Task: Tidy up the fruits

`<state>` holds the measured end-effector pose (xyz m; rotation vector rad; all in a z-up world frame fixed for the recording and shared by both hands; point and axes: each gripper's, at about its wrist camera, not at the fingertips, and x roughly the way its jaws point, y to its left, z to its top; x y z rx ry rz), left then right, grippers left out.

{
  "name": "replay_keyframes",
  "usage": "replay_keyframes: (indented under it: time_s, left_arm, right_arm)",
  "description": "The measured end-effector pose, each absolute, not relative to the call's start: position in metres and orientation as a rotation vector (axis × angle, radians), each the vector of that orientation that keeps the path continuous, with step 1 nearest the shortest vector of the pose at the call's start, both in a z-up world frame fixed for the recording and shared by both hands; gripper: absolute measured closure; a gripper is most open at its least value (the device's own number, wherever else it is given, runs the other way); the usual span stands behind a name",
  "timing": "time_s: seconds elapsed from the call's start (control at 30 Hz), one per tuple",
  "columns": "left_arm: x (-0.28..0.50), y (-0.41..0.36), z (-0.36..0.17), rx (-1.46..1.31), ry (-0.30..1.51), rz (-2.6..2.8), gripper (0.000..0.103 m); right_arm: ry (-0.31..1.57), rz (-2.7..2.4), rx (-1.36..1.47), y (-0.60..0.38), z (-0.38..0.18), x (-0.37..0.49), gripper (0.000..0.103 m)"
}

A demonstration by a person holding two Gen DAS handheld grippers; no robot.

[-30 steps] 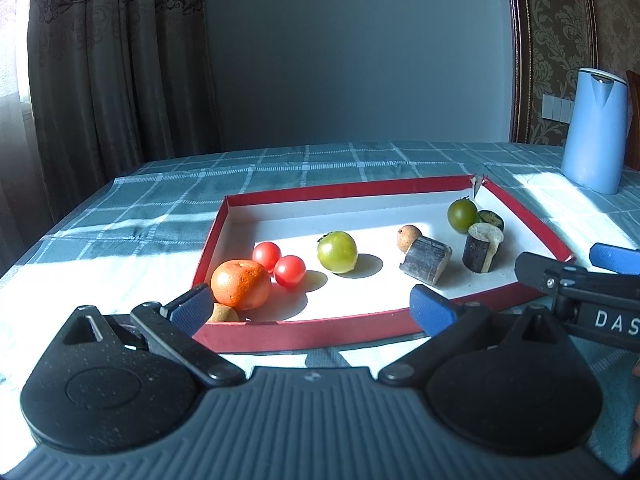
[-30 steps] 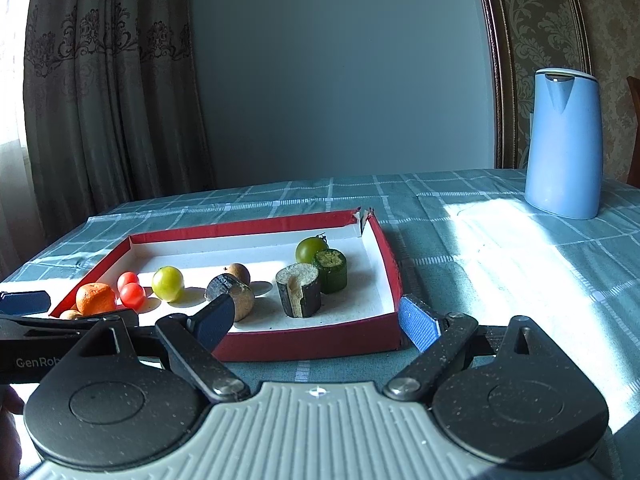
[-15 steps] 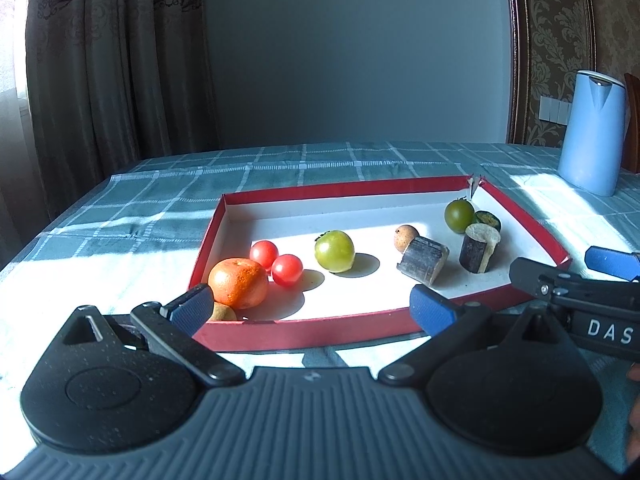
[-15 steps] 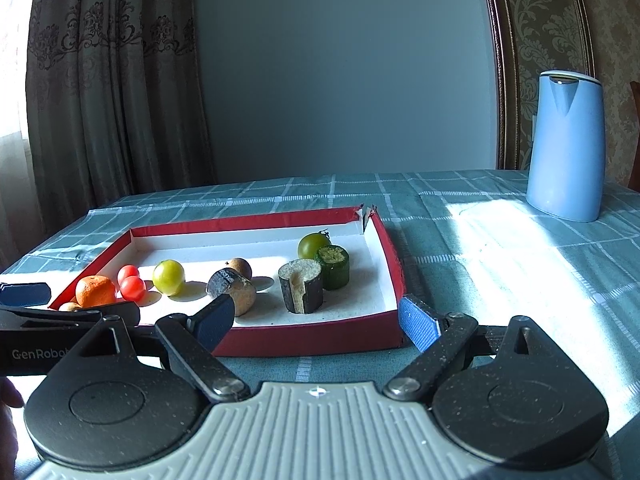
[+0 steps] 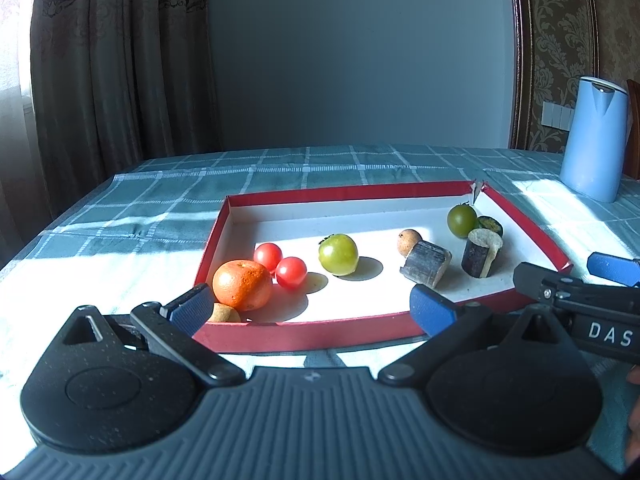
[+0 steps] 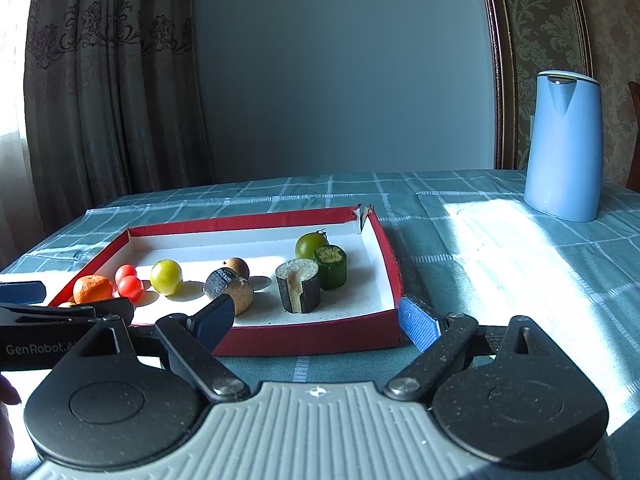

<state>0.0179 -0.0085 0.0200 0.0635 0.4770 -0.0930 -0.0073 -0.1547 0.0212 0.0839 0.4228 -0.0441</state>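
A shallow red tray (image 5: pixel 304 336) (image 6: pixel 320 338) with a white floor lies on the checked cloth. Inside it I see an orange (image 5: pixel 242 285) (image 6: pixel 93 289), two red cherry tomatoes (image 5: pixel 280 265) (image 6: pixel 129 282), a light green tomato (image 5: pixel 338 254) (image 6: pixel 166 277), a dark green tomato (image 5: pixel 462 220) (image 6: pixel 310 245), a small brown fruit (image 5: pixel 409 237) (image 6: pixel 238 267), dark cut vegetable pieces (image 5: pixel 426 264) (image 6: pixel 299 286) and a green zucchini piece (image 6: pixel 330 266). A small brown fruit (image 5: pixel 224 314) sits at the near left corner. My left gripper (image 5: pixel 312 306) and right gripper (image 6: pixel 326 320) hover open before the tray's near wall, holding nothing.
A tall light blue jug (image 5: pixel 594 140) (image 6: pixel 564 146) stands at the back right of the table. Curtains hang at the left, a wall behind. Bright sunlight falls across the cloth on the right and near left. Each gripper's fingers show at the edge of the other's view.
Both views have tilted up slightly, so the tray sits a little lower in frame. The fruits have not moved and both grippers stay open.
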Motion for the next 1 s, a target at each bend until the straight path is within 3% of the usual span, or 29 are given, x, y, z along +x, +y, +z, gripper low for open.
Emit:
replay_keyframes:
  time_s: [1.0]
  left_arm:
    - [0.009, -0.009, 0.021, 0.083, 0.457, -0.084, 0.000]
  right_arm:
    - [0.430, -0.036, 0.072, -0.153, 0.020, -0.007, 0.013]
